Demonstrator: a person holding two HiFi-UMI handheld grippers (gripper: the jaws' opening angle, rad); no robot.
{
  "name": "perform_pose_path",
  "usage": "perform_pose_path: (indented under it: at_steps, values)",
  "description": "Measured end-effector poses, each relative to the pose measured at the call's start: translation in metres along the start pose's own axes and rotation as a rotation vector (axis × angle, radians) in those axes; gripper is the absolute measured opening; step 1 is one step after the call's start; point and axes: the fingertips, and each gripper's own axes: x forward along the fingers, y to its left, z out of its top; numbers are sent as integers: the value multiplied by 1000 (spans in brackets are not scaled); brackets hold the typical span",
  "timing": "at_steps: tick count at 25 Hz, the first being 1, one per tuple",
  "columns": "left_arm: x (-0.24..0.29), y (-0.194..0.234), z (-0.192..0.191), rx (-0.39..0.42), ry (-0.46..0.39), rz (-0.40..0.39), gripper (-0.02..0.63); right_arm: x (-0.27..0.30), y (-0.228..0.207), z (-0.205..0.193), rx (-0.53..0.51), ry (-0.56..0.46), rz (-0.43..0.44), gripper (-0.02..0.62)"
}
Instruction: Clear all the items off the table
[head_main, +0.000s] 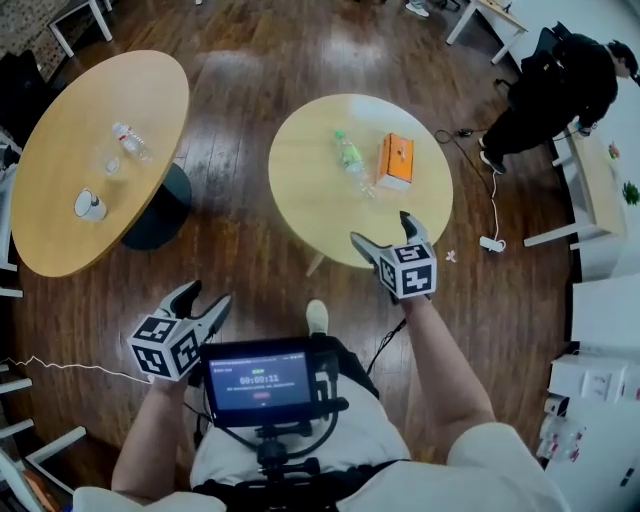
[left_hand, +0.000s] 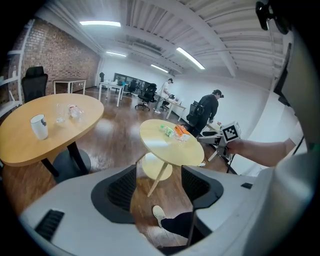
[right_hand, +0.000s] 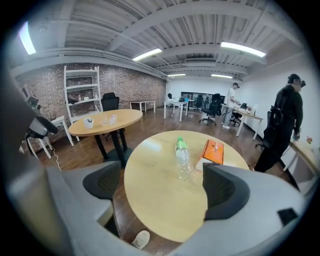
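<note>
A round wooden table (head_main: 310, 200) carries a clear plastic bottle (head_main: 352, 162) with a green cap, lying on its side, and an orange box (head_main: 396, 160) beside it. My right gripper (head_main: 382, 230) hovers over the table's near edge, open and empty. In the right gripper view the bottle (right_hand: 182, 157) and box (right_hand: 212, 152) lie ahead of the right gripper (right_hand: 162, 192), beyond its jaws. My left gripper (head_main: 208, 296) is open over the floor, left of the table. The left gripper view shows the left gripper (left_hand: 159, 192), with the table (left_hand: 170, 150) farther off.
A larger round table (head_main: 60, 230) at left holds a white mug (head_main: 90, 205), a glass (head_main: 110, 163) and another bottle (head_main: 130, 140). A person in black (head_main: 555, 85) stands at upper right by white desks. A power strip (head_main: 490, 242) and cable lie on the floor.
</note>
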Motion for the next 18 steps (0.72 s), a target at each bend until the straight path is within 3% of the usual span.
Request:
perform_pose_path:
  at_steps: [5,10,12,15,16,18]
  values:
    - [33,-9,32,-38,-13,36,288,76,-43,1,4,75,42,502]
    - [52,-19,41,-77,1,78,288,146,-59,-24,-8,187,89,499]
    - [55,-22,40,-91,13,97,288,163,-59,-36,-9,224,108,443]
    - [59,-21,38,-111,24,133,288,179,-58,-45,-14,244,121,414]
    - [60,-21,37,-118,24,144,288,181,-59,-46,-21,244,116,357]
    - [62,-20,37,-129,22,163,288,182,-61,-46,-27,239,109,339]
